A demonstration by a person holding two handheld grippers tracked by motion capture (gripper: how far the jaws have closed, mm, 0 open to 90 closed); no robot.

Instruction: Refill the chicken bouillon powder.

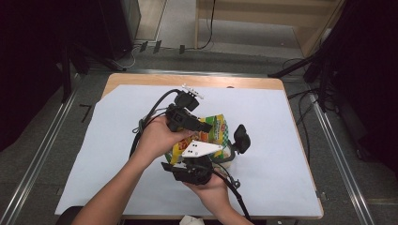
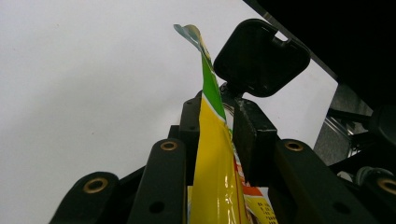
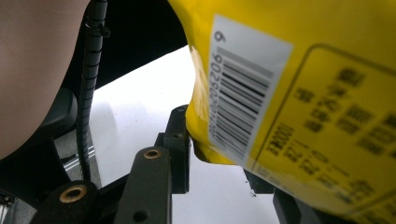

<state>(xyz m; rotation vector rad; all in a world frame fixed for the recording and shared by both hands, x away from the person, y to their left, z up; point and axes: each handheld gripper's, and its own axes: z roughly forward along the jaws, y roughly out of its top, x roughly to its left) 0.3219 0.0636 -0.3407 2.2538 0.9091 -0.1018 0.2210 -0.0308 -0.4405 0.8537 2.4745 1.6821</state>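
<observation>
One snack bag (image 1: 217, 130), two tools: left tool (image 1: 190, 123), right tool (image 1: 220, 157).

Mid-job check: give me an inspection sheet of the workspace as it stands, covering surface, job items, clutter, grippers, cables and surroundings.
Surface: wooden table covered by a white sheet.
Job's things: one yellow and green snack bag held above the sheet between both grippers; barcode on its back in the right gripper view.
Clutter: nothing seen on the sheet.
Grippers: left gripper shut on the bag's edge; right gripper has the bag's lower corner between its jaws, grip cannot be confirmed.
Cables: black cable loops from the left gripper; another trails from the right gripper.
Surroundings: metal rails beside the table, floor cables at right, dark stands.
</observation>
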